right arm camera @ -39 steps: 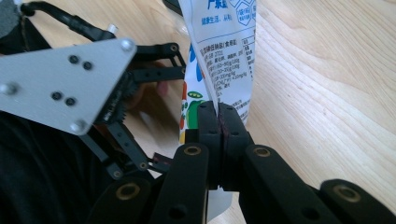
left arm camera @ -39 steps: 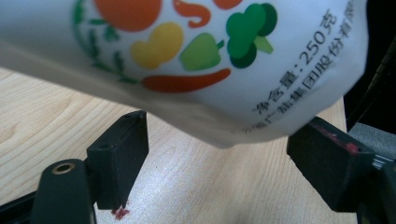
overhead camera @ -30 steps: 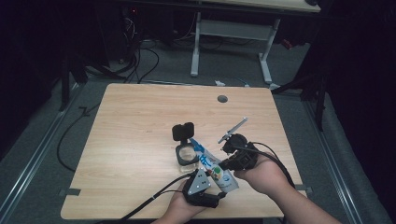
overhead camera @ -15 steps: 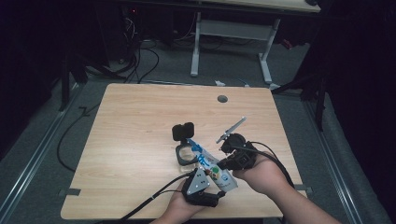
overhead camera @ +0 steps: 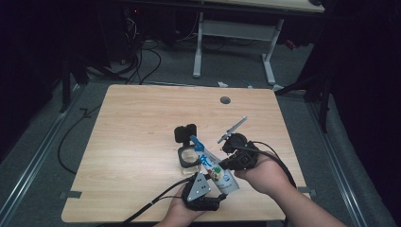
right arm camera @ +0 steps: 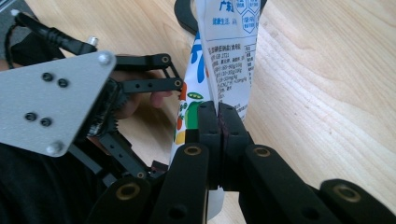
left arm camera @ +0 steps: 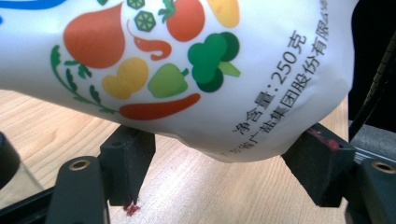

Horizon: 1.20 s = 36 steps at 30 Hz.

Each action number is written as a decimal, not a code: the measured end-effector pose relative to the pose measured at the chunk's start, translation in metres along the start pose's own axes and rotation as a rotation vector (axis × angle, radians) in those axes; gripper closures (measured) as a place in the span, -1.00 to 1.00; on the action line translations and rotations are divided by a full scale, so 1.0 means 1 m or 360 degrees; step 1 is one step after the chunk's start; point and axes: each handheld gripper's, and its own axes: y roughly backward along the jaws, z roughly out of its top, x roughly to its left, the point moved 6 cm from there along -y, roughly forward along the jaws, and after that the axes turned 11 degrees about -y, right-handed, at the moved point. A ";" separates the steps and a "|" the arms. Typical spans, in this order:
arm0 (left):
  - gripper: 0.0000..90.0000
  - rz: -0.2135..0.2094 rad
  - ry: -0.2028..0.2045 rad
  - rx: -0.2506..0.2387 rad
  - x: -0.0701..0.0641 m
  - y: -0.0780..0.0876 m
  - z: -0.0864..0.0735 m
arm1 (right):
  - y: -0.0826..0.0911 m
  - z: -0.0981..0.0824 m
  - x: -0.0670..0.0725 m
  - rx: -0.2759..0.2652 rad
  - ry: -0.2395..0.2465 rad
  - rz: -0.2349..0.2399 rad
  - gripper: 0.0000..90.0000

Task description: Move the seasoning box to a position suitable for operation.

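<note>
A white pouch point(overhead camera: 217, 172) printed with vegetables point(left arm camera: 187, 70) hangs tilted over the table's near side. Its blue upper corner reaches over a clear jar point(overhead camera: 189, 156) with a black flip lid. My right gripper point(overhead camera: 227, 164) is shut on the pouch's side edge point(right arm camera: 229, 56), its pads point(right arm camera: 208, 121) pinched tight. My left gripper point(overhead camera: 222, 191) sits at the pouch's bottom. Its jaws point(left arm camera: 224, 158) stand on either side of the bulging bottom and have just been closing. The pads point(left arm camera: 128, 156) do not clearly press on the pouch.
The wooden table point(overhead camera: 142, 123) has a round cable hole point(overhead camera: 225, 100) near its far edge. Both hands work close to the near edge. A second desk's frame point(overhead camera: 198, 47) and cables lie on the floor beyond.
</note>
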 end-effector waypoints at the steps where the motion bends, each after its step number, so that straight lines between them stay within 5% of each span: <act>1: -0.35 0.0008 0.0001 -0.0010 0.000 0.000 0.001 | 0.000 0.001 -0.001 -0.0001 0.0003 -0.0007 1.00; 36: -0.21 0.0092 -0.0045 0.0006 0.007 0.009 0.001 | -0.018 0.025 0.002 0.0060 0.0111 -0.0066 1.00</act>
